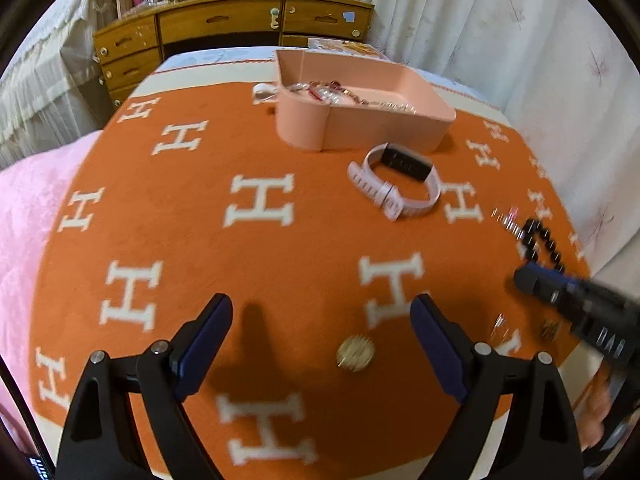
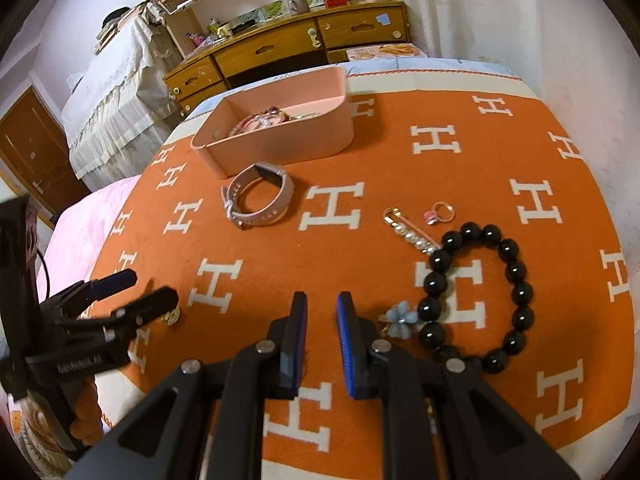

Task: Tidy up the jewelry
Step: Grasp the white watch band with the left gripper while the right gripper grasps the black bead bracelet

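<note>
A pink box (image 1: 360,130) (image 2: 280,144) holding several bracelets sits at the far side of the orange blanket. A pale pink watch (image 1: 394,180) (image 2: 258,200) lies just in front of it. A black bead bracelet (image 2: 476,296) (image 1: 542,242), a pearl clip (image 2: 412,232), a pink-stone ring (image 2: 440,212) and a blue flower piece (image 2: 398,320) lie to the right. A round gold piece (image 1: 355,353) (image 2: 173,316) lies between the fingers of my open left gripper (image 1: 322,320) (image 2: 134,286). My right gripper (image 2: 322,312) (image 1: 524,280) hovers over the blanket, empty, its jaws narrowly apart.
The orange H-patterned blanket (image 1: 280,240) (image 2: 360,160) covers a bed, with a pink cover (image 1: 32,220) at its left. A wooden dresser (image 1: 224,24) (image 2: 288,44) with clutter stands behind. Curtains (image 1: 480,20) hang at the right.
</note>
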`<state>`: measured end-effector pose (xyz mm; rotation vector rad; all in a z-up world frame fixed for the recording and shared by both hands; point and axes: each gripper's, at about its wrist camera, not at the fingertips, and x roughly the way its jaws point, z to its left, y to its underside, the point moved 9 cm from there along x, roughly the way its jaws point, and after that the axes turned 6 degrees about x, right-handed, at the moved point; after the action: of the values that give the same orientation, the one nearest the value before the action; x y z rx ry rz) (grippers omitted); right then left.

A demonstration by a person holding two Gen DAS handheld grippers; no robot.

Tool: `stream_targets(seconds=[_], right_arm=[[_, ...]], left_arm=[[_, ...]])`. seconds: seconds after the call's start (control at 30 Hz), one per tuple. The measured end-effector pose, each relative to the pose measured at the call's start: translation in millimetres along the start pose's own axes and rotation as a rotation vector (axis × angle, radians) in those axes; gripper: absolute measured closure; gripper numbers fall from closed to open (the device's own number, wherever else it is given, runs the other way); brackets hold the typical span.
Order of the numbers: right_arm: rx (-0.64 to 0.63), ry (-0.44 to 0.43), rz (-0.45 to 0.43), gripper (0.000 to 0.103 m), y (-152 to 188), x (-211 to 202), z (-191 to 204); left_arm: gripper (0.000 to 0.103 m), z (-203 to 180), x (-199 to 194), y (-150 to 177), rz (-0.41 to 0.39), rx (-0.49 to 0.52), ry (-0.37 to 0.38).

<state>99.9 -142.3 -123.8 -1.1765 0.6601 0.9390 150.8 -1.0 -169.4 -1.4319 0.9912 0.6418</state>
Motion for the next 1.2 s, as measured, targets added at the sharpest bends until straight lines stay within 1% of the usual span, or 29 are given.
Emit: stream_targets(seconds=[0.07, 0.13, 0.2, 0.3, 0.37, 0.43, 0.47, 0.5, 0.53, 0.57, 0.6, 0.63, 0.67, 0.7, 0.8, 0.9, 1.03, 1.13, 1.2], right_arm=[[0.011, -0.002, -0.005, 0.088, 0, -1, -4], [0.022, -0.004, -0.006, 0.088, -1, -1, -6], [0.027, -0.005, -0.012, 0.088, -1, -2, -8], [0.032, -0.001, -0.024, 0.088, -4, -6, -12], [0.04, 0.007, -0.036, 0.088, -7, -11, -17], [0.054, 0.014, -0.054, 0.088, -13, -17, -25], [0.064, 0.015, -0.063, 0.088, -16, -20, -29], [0.074, 0.016, -0.07, 0.088, -20, -24, -33], [0.084, 0.016, -0.075, 0.088, -24, -27, -38], [0.096, 0.017, -0.083, 0.088, -30, -31, -44], [0.105, 0.02, -0.087, 0.088, -33, -33, -48], [0.113, 0.021, -0.088, 0.088, -36, -35, -54], [0.127, 0.021, -0.082, 0.088, -41, -37, -60], [0.139, 0.022, -0.076, 0.088, -44, -38, -65], [0.175, 0.025, -0.049, 0.088, -50, -38, -79], [0.197, 0.055, -0.019, 0.088, -51, -34, -90], [0.2, 0.094, 0.037, 0.088, -41, -25, -103], [0.16, 0.135, 0.074, 0.087, -28, -18, -104], [0.122, 0.179, 0.059, 0.075, -24, -19, -104]], left_arm=[[0.017, -6, 5, -15, 0.004, -0.024, 0.029], [0.017, -8, 10, -34, -0.001, -0.06, 0.041], [0.017, -9, 16, -49, -0.006, -0.084, 0.035], [0.017, -9, 32, -66, 0.03, -0.115, -0.007], [0.025, -10, 45, -70, 0.074, -0.127, -0.03], [0.04, -11, 57, -70, 0.12, -0.136, -0.034], [0.042, -12, 63, -69, 0.144, -0.141, -0.037], [0.044, -13, 63, -72, 0.132, -0.128, -0.065], [0.048, -17, 64, -72, 0.142, -0.117, -0.069], [0.049, -19, 65, -72, 0.149, -0.111, -0.069], [0.061, -22, 66, -72, 0.148, -0.099, -0.081], [0.08, -25, 66, -73, 0.147, -0.078, -0.095], [0.093, -28, 66, -72, 0.149, -0.065, -0.086], [0.095, -32, 66, -71, 0.154, -0.058, -0.07], [0.096, -36, 64, -70, 0.148, -0.044, -0.039], [0.096, -34, 53, -64, 0.121, -0.027, -0.035], [0.096, -27, 40, -53, 0.11, -0.028, -0.018], [0.096, -22, 35, -45, 0.115, -0.032, -0.007], [0.096, -16, 30, -36, 0.12, -0.034, 0.0]])
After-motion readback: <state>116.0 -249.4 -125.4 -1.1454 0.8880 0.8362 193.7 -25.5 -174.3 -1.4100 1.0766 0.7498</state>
